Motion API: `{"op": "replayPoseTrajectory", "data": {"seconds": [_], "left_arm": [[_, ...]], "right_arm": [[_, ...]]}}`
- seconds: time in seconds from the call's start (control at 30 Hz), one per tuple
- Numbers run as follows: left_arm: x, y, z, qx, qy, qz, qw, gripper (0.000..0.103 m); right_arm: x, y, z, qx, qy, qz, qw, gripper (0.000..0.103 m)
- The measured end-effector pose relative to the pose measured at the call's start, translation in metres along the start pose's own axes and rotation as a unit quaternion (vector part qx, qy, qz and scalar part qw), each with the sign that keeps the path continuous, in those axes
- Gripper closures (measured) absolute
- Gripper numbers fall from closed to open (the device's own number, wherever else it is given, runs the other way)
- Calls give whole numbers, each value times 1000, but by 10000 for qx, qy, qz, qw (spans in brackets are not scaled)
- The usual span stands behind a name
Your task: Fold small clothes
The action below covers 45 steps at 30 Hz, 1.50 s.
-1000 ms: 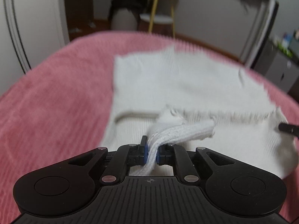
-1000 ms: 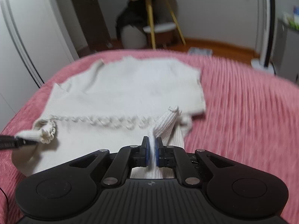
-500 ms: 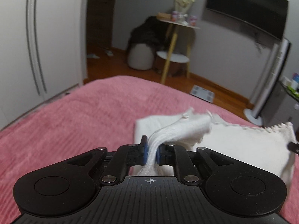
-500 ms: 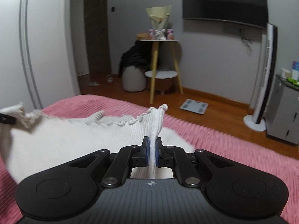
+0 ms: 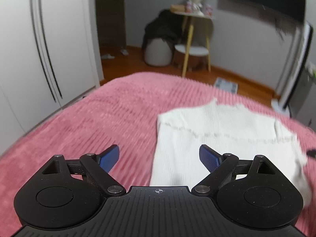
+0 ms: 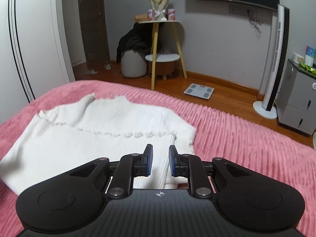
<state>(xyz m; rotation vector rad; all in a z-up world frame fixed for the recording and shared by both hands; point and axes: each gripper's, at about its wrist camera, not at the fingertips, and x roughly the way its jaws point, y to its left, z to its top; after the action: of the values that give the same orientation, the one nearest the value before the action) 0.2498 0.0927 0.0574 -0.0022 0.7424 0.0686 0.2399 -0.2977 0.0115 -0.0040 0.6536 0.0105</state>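
White ribbed knit top (image 6: pixel 102 130) lying flat on the pink bedspread (image 6: pixel 237 138), folded over on itself, with a scalloped hem line running across its upper layer. Left gripper (image 5: pixel 159 158) hovers above the bed at the near left edge of the top; its jaws have just been opening and now stand wide apart, with nothing pinched between them. One blue pad (image 5: pixel 109 158) sits over bare bedspread to the left of the top, the other over the knit itself, so the garment's left edge passes beneath the gap. Right gripper (image 6: pixel 159 161) sits at the near right corner of the top; its jaws have just been opening and stand narrowly parted, the pads clear of the cloth, with the ribbed fabric lying below and between them. Far edge of the top reaches toward the foot of the bed. Beyond the bed from the top: wooden floor, bathroom scale (image 6: pixel 198 91), yellow-legged side table (image 6: pixel 158 45), white tower fan (image 6: pixel 274 63).
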Motion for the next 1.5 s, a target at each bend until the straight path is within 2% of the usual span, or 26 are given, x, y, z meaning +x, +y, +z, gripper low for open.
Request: {"op": "replayPoseTrajectory", "data": {"seconds": [0.1, 0.17, 0.2, 0.43, 0.57, 0.6, 0.67, 0.73, 0.77, 0.8, 0.87, 0.9, 0.93, 0.97, 1.07, 1.1, 1.13, 1.17, 1.33, 1.5], "left_arm": [[-1, -8, 0, 504, 133, 35, 9986, 8], [10, -11, -4, 694, 332, 82, 9970, 8], [19, -12, -7, 722, 441, 101, 9964, 8], [88, -7, -29, 492, 585, -14, 9971, 8], [122, -1, -26, 60, 548, -40, 9985, 9], [129, -2, -24, -7, 591, -71, 9982, 13], [139, -3, -22, -162, 701, -310, 9969, 35], [144, -5, -18, -442, 778, -508, 9947, 50], [145, -6, -16, -572, 764, -554, 9939, 50], [144, -7, -14, -616, 723, -534, 9940, 51], [143, -9, -10, -580, 608, -537, 9950, 68], [142, -9, -8, -566, 576, -540, 9953, 72], [142, -8, -7, -605, 560, -533, 9952, 81], [142, -6, -6, -665, 555, -549, 9947, 82], [136, -2, -7, -670, 520, -570, 9948, 85], [133, -3, -5, -608, 503, -552, 9954, 86], [131, -4, -4, -542, 481, -549, 9959, 86], [127, -5, -4, -486, 444, -539, 9964, 86], [114, -8, 4, -413, 378, -524, 9971, 86], [106, -19, 4, 28, 285, -233, 9993, 86]], "right_arm": [[11, 1, -5, 5, 127, 44, 9999, 82], [22, -2, -5, 107, 250, 73, 9996, 73], [27, -3, -5, 188, 290, 79, 9994, 72], [62, -17, -9, 721, 526, 148, 9959, 68], [72, -18, -11, 733, 575, 353, 9950, 68], [71, -18, -10, 724, 547, 373, 9952, 69], [70, -19, -8, 774, 487, 584, 9941, 78], [70, -18, -5, 719, 485, 703, 9937, 84], [71, -17, -4, 627, 472, 708, 9944, 87], [73, -17, -4, 548, 477, 700, 9949, 87], [77, -18, -2, 518, 482, 670, 9952, 86], [79, -18, -1, 538, 483, 645, 9953, 85], [81, -18, 0, 557, 482, 617, 9954, 81], [83, -18, 2, 560, 488, 615, 9953, 78], [84, -14, 5, 438, 453, 675, 9957, 80], [82, -11, 4, 331, 428, 659, 9964, 83], [79, -10, 4, 211, 377, 640, 9970, 92], [76, -7, 4, 94, 338, 642, 9973, 95], [55, -5, 8, -57, -20, 666, 9978, 96], [46, -2, 12, -155, -138, 717, 9972, 96]]}}
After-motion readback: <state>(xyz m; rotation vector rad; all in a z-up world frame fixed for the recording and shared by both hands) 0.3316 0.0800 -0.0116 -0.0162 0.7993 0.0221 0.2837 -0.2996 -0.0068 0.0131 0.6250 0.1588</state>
